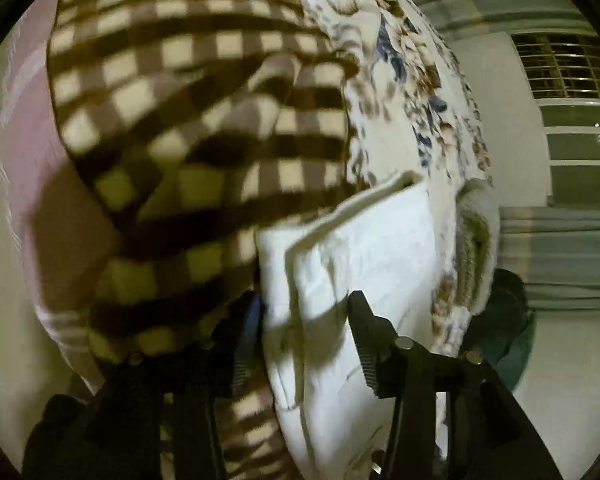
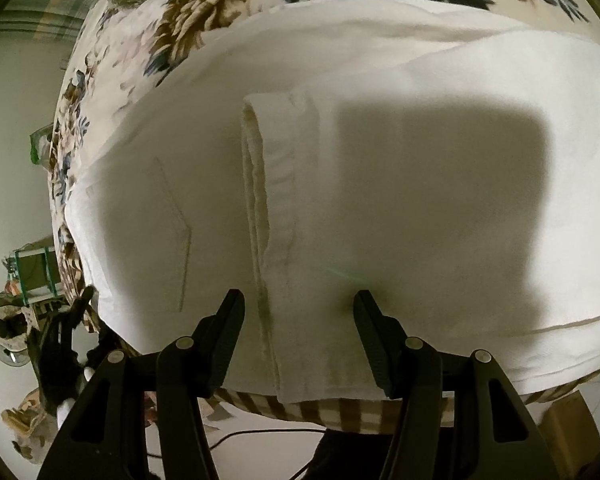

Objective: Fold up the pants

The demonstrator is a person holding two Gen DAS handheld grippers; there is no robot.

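White pants (image 2: pixel 380 168) lie folded on the bed and fill the right wrist view, with a hemmed edge (image 2: pixel 260 200) running down the middle. My right gripper (image 2: pixel 296 308) is open. Its fingertips (image 2: pixel 360 304) rest on the cloth, one on each side of that hem, and nothing is pinched. In the left wrist view the stacked layers of the pants (image 1: pixel 360 248) lie beside a brown checked blanket (image 1: pixel 188 92). My left gripper (image 1: pixel 304 320) is open over the near end of the pants, with cloth lying between its parted fingers.
A floral bedsheet (image 1: pixel 400 80) covers the bed, and a pink sheet (image 1: pixel 24 168) shows at the left. A beige knit item (image 1: pixel 476 240) and a dark green garment (image 1: pixel 508 320) sit at the bed's edge. Beyond are a barred window (image 1: pixel 560 64), floor clutter (image 2: pixel 24 300) and a cardboard box (image 2: pixel 568 420).
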